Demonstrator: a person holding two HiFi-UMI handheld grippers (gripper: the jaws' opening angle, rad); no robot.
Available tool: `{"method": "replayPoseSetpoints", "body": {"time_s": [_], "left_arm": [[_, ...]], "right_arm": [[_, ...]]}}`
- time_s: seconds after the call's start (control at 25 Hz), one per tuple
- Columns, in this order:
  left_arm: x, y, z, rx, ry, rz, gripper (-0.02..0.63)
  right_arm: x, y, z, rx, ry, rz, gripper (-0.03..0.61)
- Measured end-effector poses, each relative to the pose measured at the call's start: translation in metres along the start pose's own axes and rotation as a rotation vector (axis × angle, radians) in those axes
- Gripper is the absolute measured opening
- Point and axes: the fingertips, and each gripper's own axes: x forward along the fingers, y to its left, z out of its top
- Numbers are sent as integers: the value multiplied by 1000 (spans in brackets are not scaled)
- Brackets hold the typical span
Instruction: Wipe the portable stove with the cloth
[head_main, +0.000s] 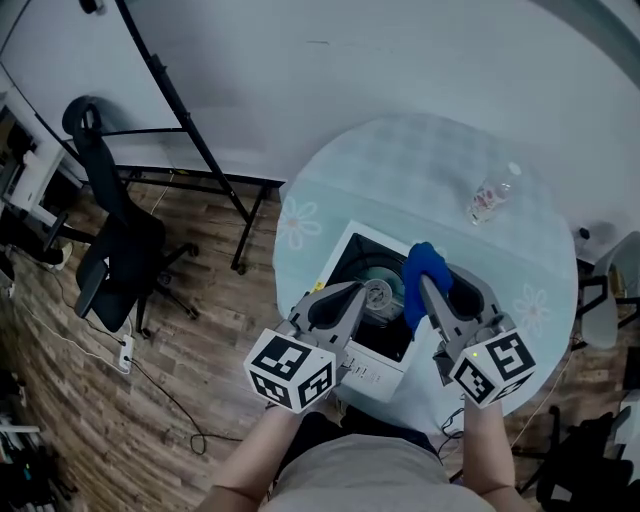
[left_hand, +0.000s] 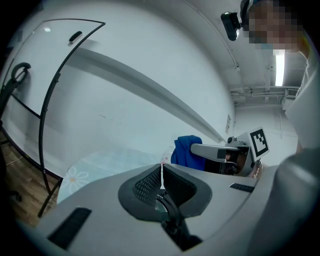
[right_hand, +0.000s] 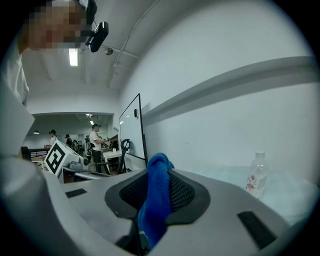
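My right gripper (head_main: 427, 287) is clamped on the blue cloth (head_main: 424, 266): in the right gripper view the fabric is pinched between both ribbed pads and bunches up above them, with a tail hanging down toward me. My left gripper (head_main: 352, 296) carries nothing; its jaws are drawn together, with only a thin slit between the pads. The portable stove (head_main: 345, 247) sits on the near side of the round table (head_main: 420, 160), its dark top facing up and the round burner (head_main: 379, 293) at the middle. From the head view both my grippers are over it, the left over its left part and the right, with the cloth, over its right part. A water bottle (head_main: 492, 195) stands at the far right of the table, well apart from the stove. Both gripper views look out across the table toward the wall rather than down at the stove, so I judge the cloth is raised off the top, though I cannot tell for sure whether it touches. So picking up the cloth is done. Whether any of the top has been wiped I cannot judge, since it shows no clear mark either way. What I see as left is lowering the cloth and rubbing it across the top.
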Motion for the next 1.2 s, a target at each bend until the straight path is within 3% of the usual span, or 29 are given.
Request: {"method": "replayPoseSetpoints", "body": {"time_s": [0.8, 1.2], "left_arm": [[37, 41, 23, -29, -44, 60, 28], [49, 60, 9, -66, 6, 107, 28]], "right_arm": [[79, -37, 53, -85, -72, 83, 99], [115, -40, 17, -140, 39, 141, 100]]}}
